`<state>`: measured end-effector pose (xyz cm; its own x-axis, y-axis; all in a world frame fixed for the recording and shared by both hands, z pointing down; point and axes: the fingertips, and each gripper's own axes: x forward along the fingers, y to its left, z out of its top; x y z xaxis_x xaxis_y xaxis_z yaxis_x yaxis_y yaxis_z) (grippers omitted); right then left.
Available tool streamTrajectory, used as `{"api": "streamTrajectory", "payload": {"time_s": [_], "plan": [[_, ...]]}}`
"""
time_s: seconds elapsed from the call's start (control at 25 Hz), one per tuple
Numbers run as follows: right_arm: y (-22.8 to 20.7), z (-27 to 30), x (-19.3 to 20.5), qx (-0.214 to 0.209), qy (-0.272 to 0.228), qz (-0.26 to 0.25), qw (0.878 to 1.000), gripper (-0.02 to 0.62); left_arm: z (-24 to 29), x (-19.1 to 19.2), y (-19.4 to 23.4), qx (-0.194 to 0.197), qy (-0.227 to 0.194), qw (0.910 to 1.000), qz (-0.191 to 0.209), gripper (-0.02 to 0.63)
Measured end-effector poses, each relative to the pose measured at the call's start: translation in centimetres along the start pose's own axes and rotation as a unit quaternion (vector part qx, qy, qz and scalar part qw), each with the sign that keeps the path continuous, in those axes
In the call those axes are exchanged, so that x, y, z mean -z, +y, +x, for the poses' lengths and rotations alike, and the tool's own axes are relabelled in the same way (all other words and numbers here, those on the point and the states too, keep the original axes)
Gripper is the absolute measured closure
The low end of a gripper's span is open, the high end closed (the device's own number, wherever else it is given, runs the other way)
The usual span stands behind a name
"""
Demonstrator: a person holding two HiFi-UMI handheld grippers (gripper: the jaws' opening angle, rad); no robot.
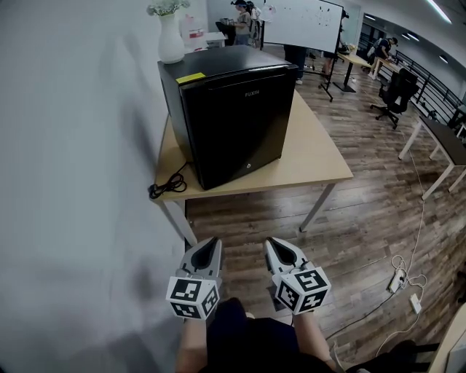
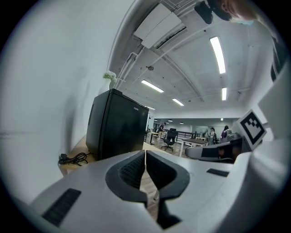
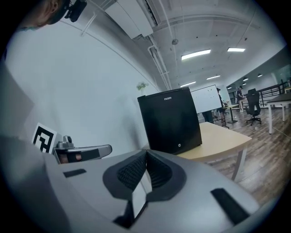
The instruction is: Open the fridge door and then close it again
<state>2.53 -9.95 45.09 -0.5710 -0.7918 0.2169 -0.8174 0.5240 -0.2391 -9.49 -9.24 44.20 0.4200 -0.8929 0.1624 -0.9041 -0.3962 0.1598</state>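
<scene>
Head view: black mini fridge [image 1: 229, 120] stands on a light wood desk [image 1: 313, 156] at 12 o'clock in the frame, set against the white wall [image 1: 73, 146] on the left. Door is shut, flush with the cabinet, front face turned toward the person. Small round lock [image 1: 249, 166] at the door's 5 o'clock corner. Yellow sticker [image 1: 191, 77] lies on the fridge top near its 10 o'clock corner.

White vase [image 1: 170, 40] with pale flowers sits on the desk at 11 o'clock of the fridge, behind it. Black power cord [image 1: 166, 186] lies coiled on the desk's front left corner, at 7 o'clock of the fridge.

Left tongs [image 1: 213, 244] and right tongs [image 1: 272, 244] are held side by side low in the frame at 6 o'clock, both pointing toward the fridge and well apart from it, over the wood floor [image 1: 364, 218]. Neither touches the fridge or the desk.

Left gripper view: left tongs [image 2: 145, 157] clenched, tips meeting, nothing between the pads. Fridge appears at 11 o'clock past the tips, cord to its left.

Right gripper view: right tongs [image 3: 146, 154] clenched, pads together, empty. Fridge at 1 o'clock past the tips, door face and lock visible, door closed.

Background in the head view: whiteboard [image 1: 302, 22] at 1 o'clock, black office chair [image 1: 397, 91] at 2 o'clock, white power strip [image 1: 398, 280] with cables on the floor at 4 o'clock. People stand at the far desks, too small for detail.
</scene>
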Motion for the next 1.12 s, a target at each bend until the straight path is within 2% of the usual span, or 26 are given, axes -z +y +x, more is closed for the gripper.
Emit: {"api": "streamTrajectory", "payload": {"time_s": [0.32, 0.6, 0.88, 1.12], "plan": [[-0.6, 1.3, -0.1, -0.011, 0.001, 0.0, 1.0, 0.604, 1.3, 0.5, 0.2, -0.001, 0.008, 1.0, -0.004, 0.598], [-1.7, 4.3, -2.6, -0.018, -0.013, -0.016, 1.0, 0.604, 3.7, -1.5, 2.2, -0.005, -0.003, 1.0, -0.002, 0.598], [-3.4, 8.7, -6.3, -0.024, -0.028, -0.061, 0.997, 0.604, 7.8, -3.9, 4.9, -0.007, -0.018, 0.9998, -0.006, 0.598], [-4.5, 13.1, -10.9, -0.065, -0.037, -0.138, 0.988, 0.604, 11.5, -6.7, 7.5, -0.019, -0.031, 0.9993, -0.003, 0.598]]}}
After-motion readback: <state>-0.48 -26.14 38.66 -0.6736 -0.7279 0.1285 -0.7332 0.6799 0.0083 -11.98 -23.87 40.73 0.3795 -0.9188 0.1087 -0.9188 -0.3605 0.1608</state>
